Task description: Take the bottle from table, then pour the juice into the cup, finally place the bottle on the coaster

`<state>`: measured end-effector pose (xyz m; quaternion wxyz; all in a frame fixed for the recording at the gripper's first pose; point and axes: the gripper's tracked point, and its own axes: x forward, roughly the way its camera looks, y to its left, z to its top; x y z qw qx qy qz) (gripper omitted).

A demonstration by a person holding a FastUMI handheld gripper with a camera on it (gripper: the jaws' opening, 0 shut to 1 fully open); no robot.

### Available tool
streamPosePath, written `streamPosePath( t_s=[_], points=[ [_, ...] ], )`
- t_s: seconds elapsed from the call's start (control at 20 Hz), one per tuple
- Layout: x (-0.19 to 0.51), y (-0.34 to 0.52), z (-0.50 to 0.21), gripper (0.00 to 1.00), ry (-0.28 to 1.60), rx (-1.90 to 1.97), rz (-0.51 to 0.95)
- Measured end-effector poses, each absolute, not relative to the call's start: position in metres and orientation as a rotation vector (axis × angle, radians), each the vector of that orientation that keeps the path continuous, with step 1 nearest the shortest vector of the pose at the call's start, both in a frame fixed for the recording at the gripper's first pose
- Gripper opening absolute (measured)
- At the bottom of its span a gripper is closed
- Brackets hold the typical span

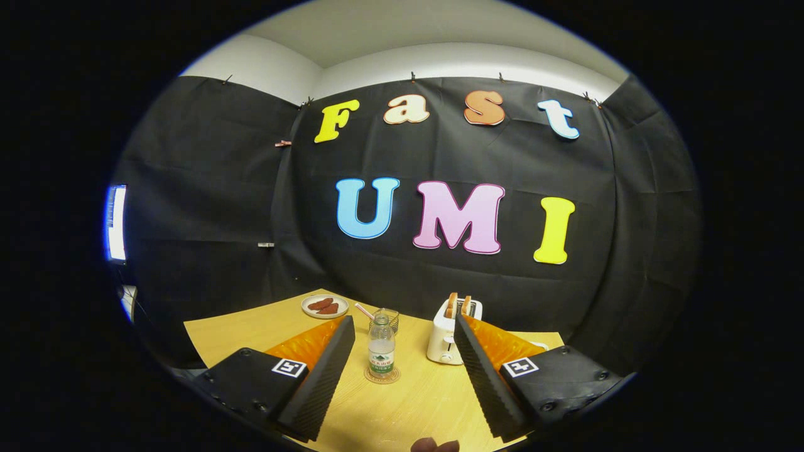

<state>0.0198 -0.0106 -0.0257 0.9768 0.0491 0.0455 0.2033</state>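
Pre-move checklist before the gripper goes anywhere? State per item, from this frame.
1. Gripper fingers apart, nothing between them: ok.
2. Bottle upright, cap on: ok.
3. Bottle standing on the coaster: ok, it sits within the disc.
4. Cup upright just behind the bottle, straw in it: ok.
5. Juice in the cup: cannot tell.
6. Toaster close beside the right finger, right of the bottle: not ok for a sideways swing.
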Motion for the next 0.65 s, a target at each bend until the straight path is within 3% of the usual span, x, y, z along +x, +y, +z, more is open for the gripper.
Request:
streamPosePath(
  t_s=[0.65],
  points=[
    [0.038,-0.053,-0.032,0.97,0.092,0.098,0.318]
  ],
)
